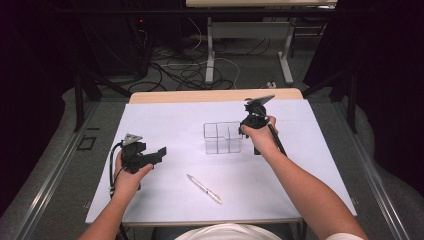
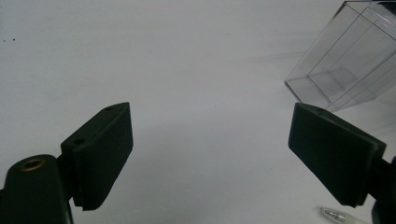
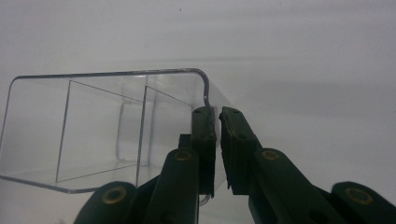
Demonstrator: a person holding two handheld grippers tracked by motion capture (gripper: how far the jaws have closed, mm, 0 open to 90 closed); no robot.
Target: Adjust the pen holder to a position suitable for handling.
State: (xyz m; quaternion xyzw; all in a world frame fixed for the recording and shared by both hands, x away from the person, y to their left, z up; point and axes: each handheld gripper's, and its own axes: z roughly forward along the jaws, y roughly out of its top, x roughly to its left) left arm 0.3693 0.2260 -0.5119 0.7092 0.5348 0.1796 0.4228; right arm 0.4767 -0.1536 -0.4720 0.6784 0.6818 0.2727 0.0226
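Note:
A clear plastic organizer box (image 1: 222,137) with several compartments stands mid-table on the white sheet. My right gripper (image 1: 246,129) is at its right end, shut on the box's thin side wall (image 3: 211,100); one jaw is inside the box (image 3: 93,126), the other outside. My left gripper (image 1: 162,151) hovers open at the left, nothing between its jaws (image 2: 210,154), pointing toward the box (image 2: 345,60). A silver pen (image 1: 204,188) lies near the front; its tip (image 2: 334,214) shows beside the left gripper's right jaw.
The white sheet (image 1: 165,117) covers the wooden table, whose far edge (image 1: 215,95) shows behind. Beyond it are cables on the floor (image 1: 185,70) and another table's legs. Bare sheet lies between the left gripper and the box.

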